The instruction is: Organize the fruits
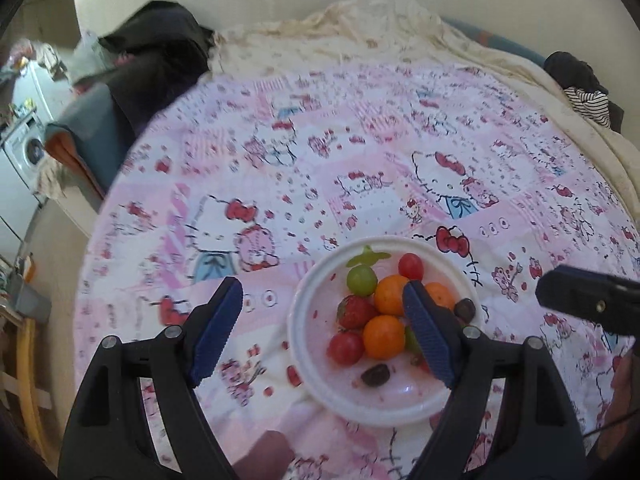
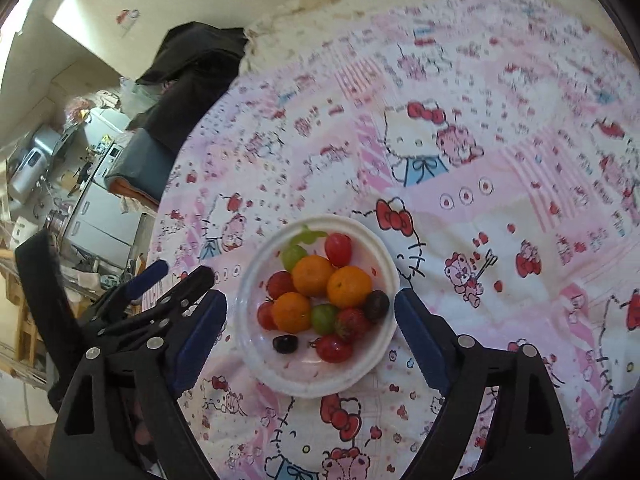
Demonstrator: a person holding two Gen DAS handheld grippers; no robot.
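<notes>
A white plate (image 1: 304,320) (image 2: 256,344) lies on a pink cartoon-cat cloth and holds three small oranges (image 1: 383,337) (image 2: 349,286), red tomatoes (image 1: 346,347) (image 2: 338,249), a strawberry (image 1: 354,311) (image 2: 352,323), green grapes (image 1: 361,279) (image 2: 324,318) and dark grapes (image 1: 375,374) (image 2: 285,344). My left gripper (image 1: 322,304) is open above the plate's left side, empty. My right gripper (image 2: 310,312) is open, its fingers either side of the plate, empty. The right gripper's tip (image 1: 580,300) shows at the left wrist view's right edge.
The pink cloth (image 1: 360,160) (image 2: 500,160) covers a bed with a cream blanket (image 1: 360,32) behind. Dark clothes (image 1: 160,52) (image 2: 192,64) lie at the far left, striped clothing (image 1: 588,100) at the far right. Kitchen appliances (image 2: 92,200) stand beyond the left edge.
</notes>
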